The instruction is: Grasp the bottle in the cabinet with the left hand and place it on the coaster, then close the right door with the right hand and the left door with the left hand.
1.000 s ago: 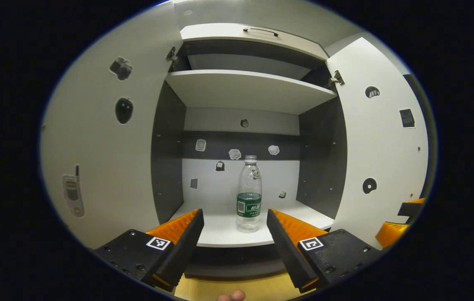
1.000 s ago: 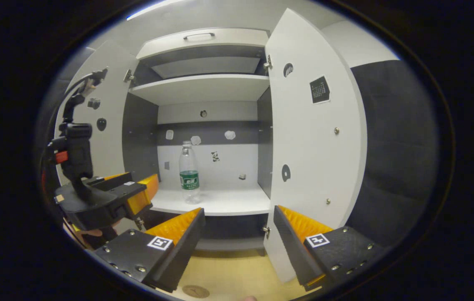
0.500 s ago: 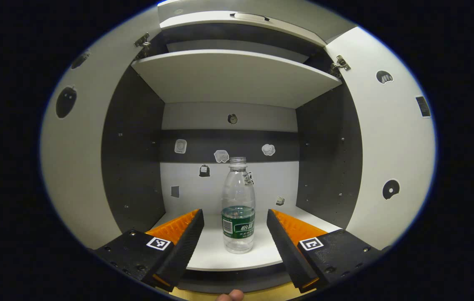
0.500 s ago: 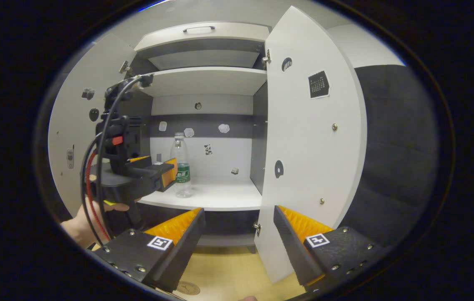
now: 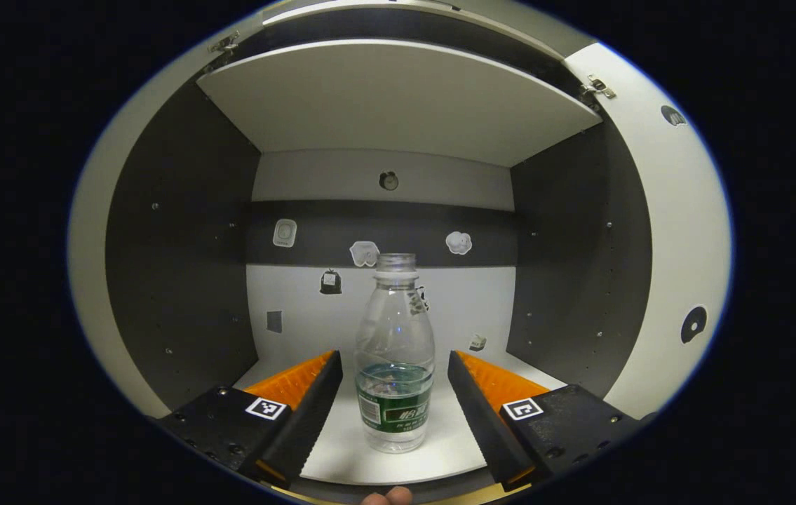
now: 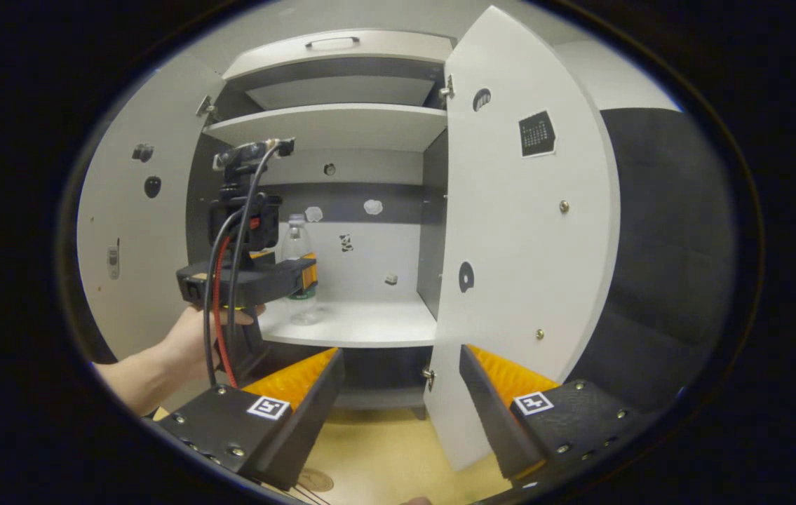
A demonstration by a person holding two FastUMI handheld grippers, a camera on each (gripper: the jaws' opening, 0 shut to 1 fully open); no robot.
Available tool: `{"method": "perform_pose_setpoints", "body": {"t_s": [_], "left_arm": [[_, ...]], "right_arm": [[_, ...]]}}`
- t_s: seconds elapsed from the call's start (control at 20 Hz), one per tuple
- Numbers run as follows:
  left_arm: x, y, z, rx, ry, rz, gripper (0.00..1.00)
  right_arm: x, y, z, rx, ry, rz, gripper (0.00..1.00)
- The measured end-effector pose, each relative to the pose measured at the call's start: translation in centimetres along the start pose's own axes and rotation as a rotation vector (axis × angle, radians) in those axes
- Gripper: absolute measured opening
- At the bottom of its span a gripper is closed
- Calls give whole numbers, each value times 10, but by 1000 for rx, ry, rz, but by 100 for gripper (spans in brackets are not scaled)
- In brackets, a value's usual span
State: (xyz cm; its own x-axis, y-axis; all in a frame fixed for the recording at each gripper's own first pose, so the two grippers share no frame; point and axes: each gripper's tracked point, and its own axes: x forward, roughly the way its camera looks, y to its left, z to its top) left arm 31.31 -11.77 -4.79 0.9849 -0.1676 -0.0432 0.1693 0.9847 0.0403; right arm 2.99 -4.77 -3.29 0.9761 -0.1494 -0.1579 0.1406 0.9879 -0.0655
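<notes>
Between spread left tool (image 5: 392,393) fingers, bottle (image 5: 395,365)

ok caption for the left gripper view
Open left gripper straddling an upright water bottle on the cabinet shelf.

You see a bottle (image 5: 395,351) of clear, glossy plastic, its ribbed lower half wrapped in a shiny printed film label. It stands on your cabinet's shelf (image 5: 398,456), a smooth matt white laminate; the side walls (image 5: 180,280) are matt dark panels dotted with small metal fittings. The right door (image 6: 524,231) has the same flat white finish, with metal screw heads and a metal hinge (image 6: 447,90) at its top corner. The floor (image 6: 383,456) below looks like pale, satin wood. The left gripper (image 6: 311,272) has a matt plastic body and glossy cables.
</notes>
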Motion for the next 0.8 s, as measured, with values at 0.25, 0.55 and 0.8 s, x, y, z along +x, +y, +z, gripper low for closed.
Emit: {"method": "perform_pose_setpoints", "body": {"t_s": [0.25,0.55,0.8], "left_arm": [[16,5,-5,31,6,31,96],[-8,2,2,-8,5,30,82],[-67,-5,16,3,-51,16,81]], "right_arm": [[-1,-12,-6,-5,20,-16,100],[-8,-23,-14,1,28,-17,100],[-16,-32,-23,24,38,-9,100]]}}
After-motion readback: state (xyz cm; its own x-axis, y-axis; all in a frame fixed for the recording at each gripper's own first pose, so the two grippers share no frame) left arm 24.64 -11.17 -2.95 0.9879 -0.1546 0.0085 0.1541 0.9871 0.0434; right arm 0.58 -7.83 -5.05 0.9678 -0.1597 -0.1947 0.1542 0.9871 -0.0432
